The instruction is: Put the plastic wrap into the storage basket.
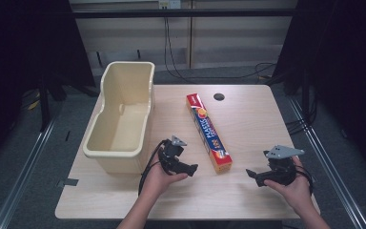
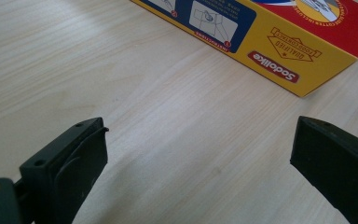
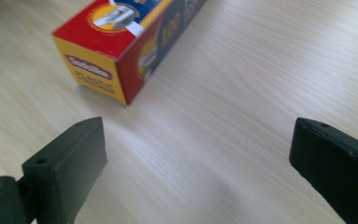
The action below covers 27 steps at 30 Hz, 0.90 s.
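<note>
Pale wood-grain table (image 1: 248, 124) carries all items noted. Left gripper (image 1: 183, 167), held in the person's left hand (image 1: 159, 177), rests low over the near part of the table with its jaws spread wide and nothing between them; in the left gripper view bare table surface lies between the jaws. Right gripper (image 1: 253, 174), held in the right hand (image 1: 293, 187), is likewise spread wide and holds nothing, its jaws pointing toward the left gripper. A long plastic food wrap box (image 1: 208, 131), red, yellow and blue, lies flat on the table between the two grippers and beyond them, its near end closest to the jaws. In the left gripper view the box (image 2: 279, 42) sits ahead and to the upper right of the jaws, apart from them, with the brand name "Sodolike" printed on its yellow side. In the right gripper view the box (image 3: 121, 46) lies ahead and to the upper left, its yellow end face toward the camera, not touching either jaw. A cream plastic tub (image 1: 121, 117) stands upright just beyond the left gripper, on its outer side, well apart from the right gripper. A dark round hole (image 1: 218, 97) marks the table beyond the far end of the box.
</note>
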### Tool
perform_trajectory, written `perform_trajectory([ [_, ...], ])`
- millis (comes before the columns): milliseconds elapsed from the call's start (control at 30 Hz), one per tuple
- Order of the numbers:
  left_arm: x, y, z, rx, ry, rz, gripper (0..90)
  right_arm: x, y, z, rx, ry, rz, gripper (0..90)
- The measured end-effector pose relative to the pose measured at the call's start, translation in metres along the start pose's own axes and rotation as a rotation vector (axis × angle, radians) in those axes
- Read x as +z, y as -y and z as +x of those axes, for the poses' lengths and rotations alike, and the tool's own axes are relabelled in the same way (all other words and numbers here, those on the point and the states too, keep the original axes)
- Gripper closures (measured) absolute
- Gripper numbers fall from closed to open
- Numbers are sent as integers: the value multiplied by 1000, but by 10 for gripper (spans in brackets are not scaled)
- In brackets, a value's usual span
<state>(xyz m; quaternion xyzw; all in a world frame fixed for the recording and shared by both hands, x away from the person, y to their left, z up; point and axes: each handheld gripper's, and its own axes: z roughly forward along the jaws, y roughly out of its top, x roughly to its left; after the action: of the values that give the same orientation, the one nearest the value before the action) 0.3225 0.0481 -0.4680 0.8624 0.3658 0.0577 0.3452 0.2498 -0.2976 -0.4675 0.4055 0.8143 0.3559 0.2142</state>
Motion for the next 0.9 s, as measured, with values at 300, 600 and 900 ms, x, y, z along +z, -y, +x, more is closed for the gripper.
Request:
perform_trajectory([
  [300,1,-5,0,-33,11,-13,33,-4,5,-5,30,7,5,39],
  [600,4,-24,-3,-28,11,9,31,-5,7,-6,34,5,11,44],
  [900,11,-52,-3,-67,10,6,32,-2,7,-9,44,10,13,46],
])
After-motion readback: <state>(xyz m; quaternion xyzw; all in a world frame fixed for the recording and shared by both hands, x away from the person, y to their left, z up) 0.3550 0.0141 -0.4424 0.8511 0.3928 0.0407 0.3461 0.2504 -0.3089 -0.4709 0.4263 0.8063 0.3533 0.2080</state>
